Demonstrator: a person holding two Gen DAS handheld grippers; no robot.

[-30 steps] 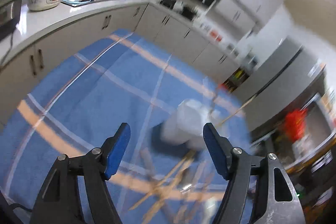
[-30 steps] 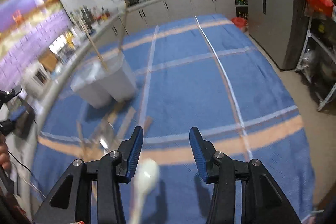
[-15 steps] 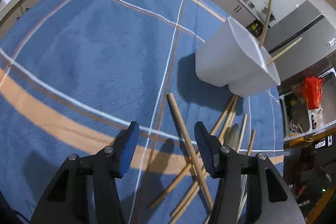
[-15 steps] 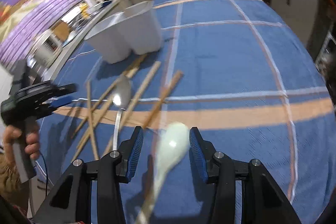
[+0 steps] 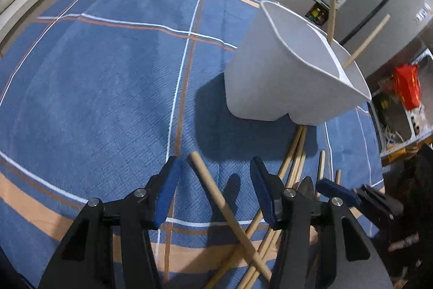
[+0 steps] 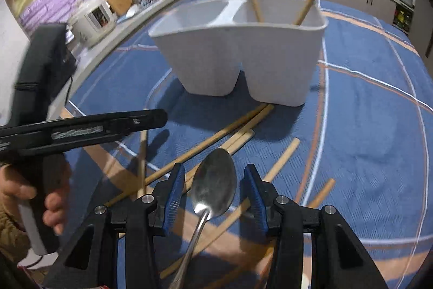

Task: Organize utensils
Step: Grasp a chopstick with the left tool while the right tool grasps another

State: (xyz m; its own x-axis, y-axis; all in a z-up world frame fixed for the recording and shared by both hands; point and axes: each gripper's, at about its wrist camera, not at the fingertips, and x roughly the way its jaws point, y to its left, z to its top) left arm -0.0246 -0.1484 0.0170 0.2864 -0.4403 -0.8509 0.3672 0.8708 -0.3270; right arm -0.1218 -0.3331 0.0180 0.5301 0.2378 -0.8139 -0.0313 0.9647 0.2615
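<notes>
A metal spoon (image 6: 215,184) lies on the blue cloth (image 6: 365,153) among scattered wooden chopsticks (image 6: 205,142), just short of the white two-compartment holder (image 6: 238,53) where two chopsticks already stand. Your right gripper (image 6: 213,190) is spread around the bowl, not gripping. Your left gripper (image 5: 213,188) straddles one chopstick (image 5: 216,197), apparently lined up to grip it, pads not yet touching.
</notes>
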